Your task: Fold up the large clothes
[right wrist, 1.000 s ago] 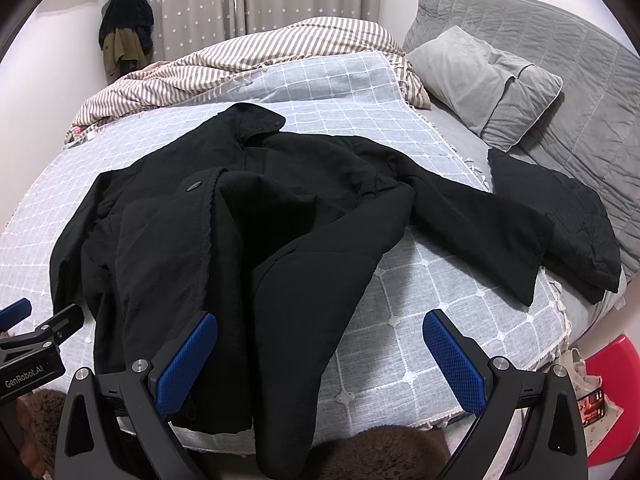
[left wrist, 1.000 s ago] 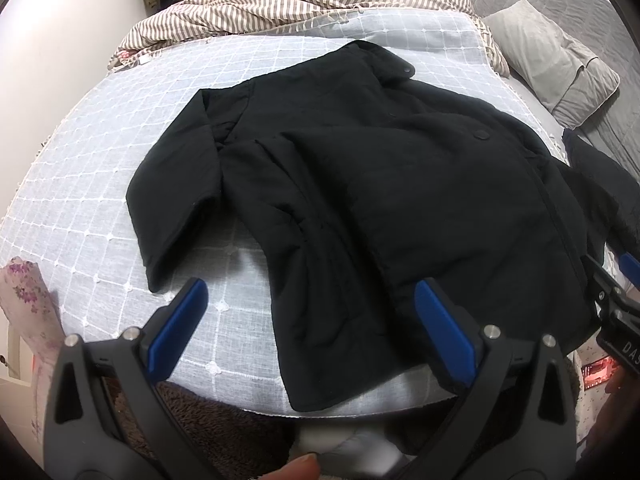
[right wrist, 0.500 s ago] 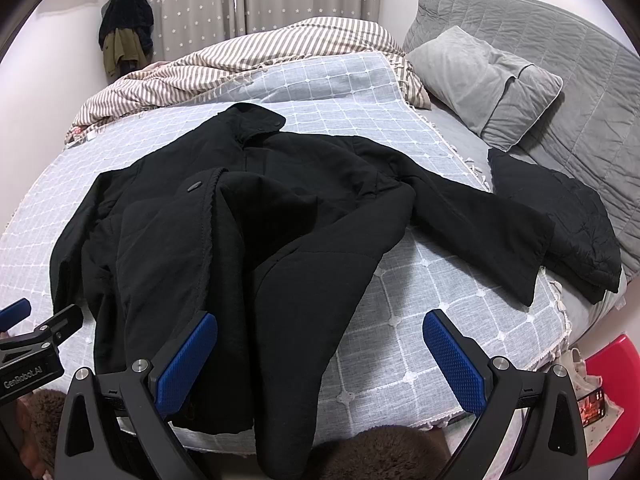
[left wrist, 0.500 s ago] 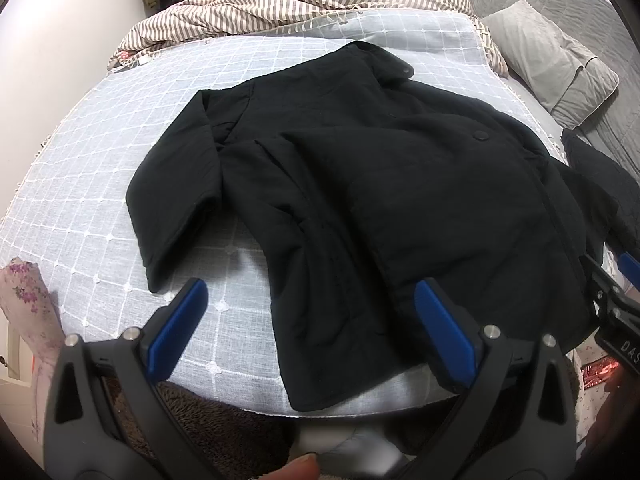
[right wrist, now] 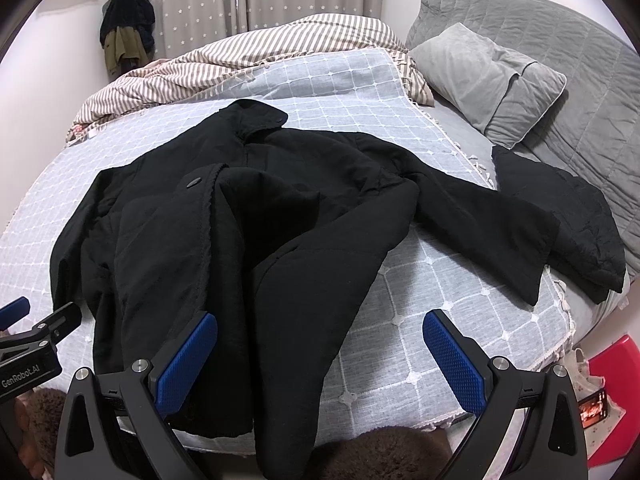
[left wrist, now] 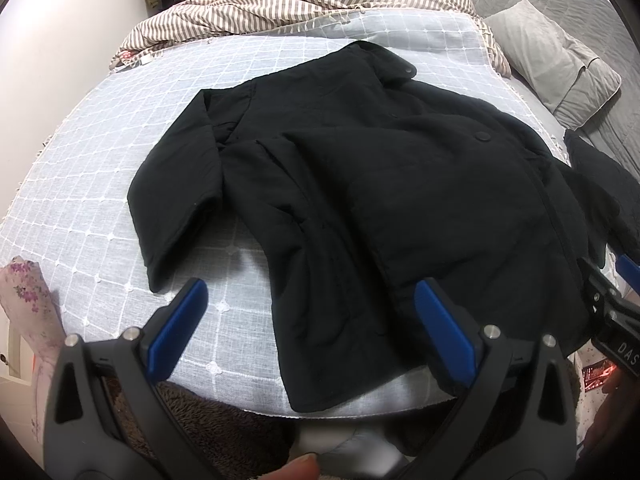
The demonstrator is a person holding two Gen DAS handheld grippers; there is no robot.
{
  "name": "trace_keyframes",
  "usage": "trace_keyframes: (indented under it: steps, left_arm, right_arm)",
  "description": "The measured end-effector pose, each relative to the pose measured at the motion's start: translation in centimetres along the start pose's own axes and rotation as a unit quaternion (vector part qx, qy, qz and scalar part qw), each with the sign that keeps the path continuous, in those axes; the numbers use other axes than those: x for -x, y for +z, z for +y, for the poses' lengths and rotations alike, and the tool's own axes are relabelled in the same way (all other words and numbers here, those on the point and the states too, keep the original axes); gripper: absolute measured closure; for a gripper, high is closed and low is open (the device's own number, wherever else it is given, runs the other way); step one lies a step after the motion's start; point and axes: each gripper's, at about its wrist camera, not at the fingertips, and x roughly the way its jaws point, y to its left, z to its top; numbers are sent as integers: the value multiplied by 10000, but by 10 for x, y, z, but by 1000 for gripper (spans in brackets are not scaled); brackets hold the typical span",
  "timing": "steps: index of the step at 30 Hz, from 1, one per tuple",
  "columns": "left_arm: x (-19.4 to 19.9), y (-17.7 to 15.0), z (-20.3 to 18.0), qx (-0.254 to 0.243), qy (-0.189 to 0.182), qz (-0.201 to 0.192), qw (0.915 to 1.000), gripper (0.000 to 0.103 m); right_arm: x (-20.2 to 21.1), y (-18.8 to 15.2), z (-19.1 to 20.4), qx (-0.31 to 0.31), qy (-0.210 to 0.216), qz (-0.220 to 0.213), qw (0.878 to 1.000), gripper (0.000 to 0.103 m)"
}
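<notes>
A large black jacket point(left wrist: 380, 200) lies spread on the bed, collar at the far side, hem at the near edge. It also shows in the right wrist view point(right wrist: 240, 240), with its right sleeve point(right wrist: 492, 232) stretched out to the right and its left sleeve point(left wrist: 176, 200) lying down the left. My left gripper point(left wrist: 308, 320) is open and empty, held over the near hem. My right gripper point(right wrist: 320, 352) is open and empty above the hem's right front panel. Each gripper shows at the edge of the other's view.
The bed has a grey-blue checked cover point(left wrist: 80, 160). A striped duvet point(right wrist: 260, 56) is bunched at the far side. A grey pillow point(right wrist: 492, 80) and a folded black garment point(right wrist: 568, 224) lie at the right. A red object point(right wrist: 612, 408) sits on the floor at the right.
</notes>
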Motion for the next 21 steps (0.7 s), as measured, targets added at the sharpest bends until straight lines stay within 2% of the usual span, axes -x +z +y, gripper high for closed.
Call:
trace_keyframes:
  steps: [21]
  left_arm:
    - [-6, -1, 2, 42, -6, 53, 10000, 0]
  right_arm:
    - [-8, -1, 3, 45, 10, 77, 10000, 0]
